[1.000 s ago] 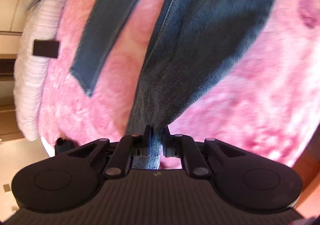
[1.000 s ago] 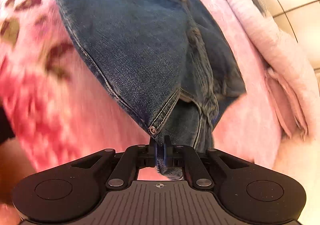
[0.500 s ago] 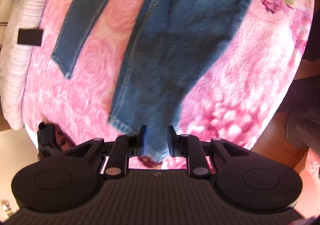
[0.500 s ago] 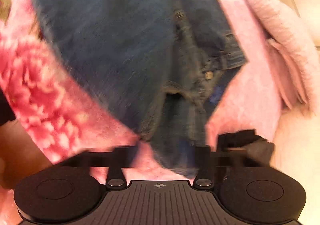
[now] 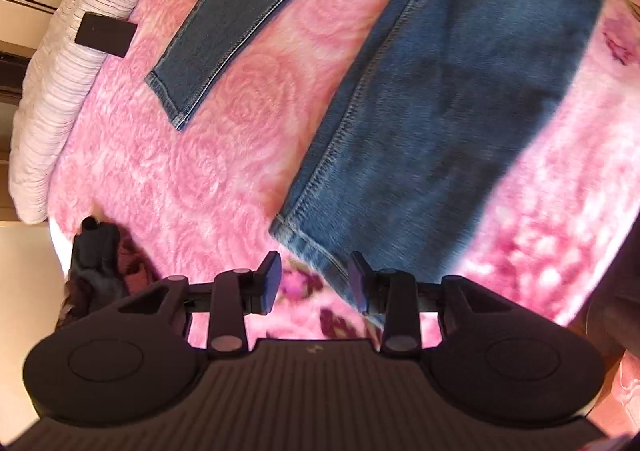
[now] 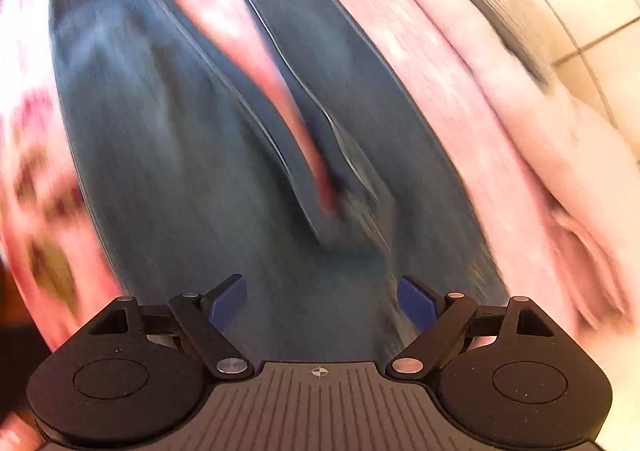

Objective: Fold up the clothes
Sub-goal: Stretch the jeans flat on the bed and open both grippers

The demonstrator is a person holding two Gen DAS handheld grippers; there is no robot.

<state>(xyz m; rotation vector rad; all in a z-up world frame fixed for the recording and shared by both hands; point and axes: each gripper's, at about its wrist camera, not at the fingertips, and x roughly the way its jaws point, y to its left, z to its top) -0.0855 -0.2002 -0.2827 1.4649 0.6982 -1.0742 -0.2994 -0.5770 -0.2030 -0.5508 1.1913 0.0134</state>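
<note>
A pair of blue jeans (image 5: pixel 452 83) lies spread flat on a pink floral blanket (image 5: pixel 224 155). Its two legs run apart, the thinner-looking leg (image 5: pixel 224 27) ending at a hem on the left. My left gripper (image 5: pixel 314 283) hovers open just over the hem of the wider leg, holding nothing. In the right wrist view, which is motion-blurred, the jeans (image 6: pixel 192 171) fill the middle, both legs stretching away. My right gripper (image 6: pixel 320 301) stands wide open above the denim, nothing between its fingers.
A white ribbed quilt (image 5: pixel 52 91) with a dark rectangular tag (image 5: pixel 106 34) edges the bed on the left. A dark small object (image 5: pixel 94 251) sits at the blanket's near-left edge. Folded pale pink bedding (image 6: pixel 500 111) and a tiled wall (image 6: pixel 592 11) lie to the right.
Both grippers were shut on the jeans a second ago; both have opened and let go. The jeans now lie flat on the blanket. The right gripper is moving over the denim.
</note>
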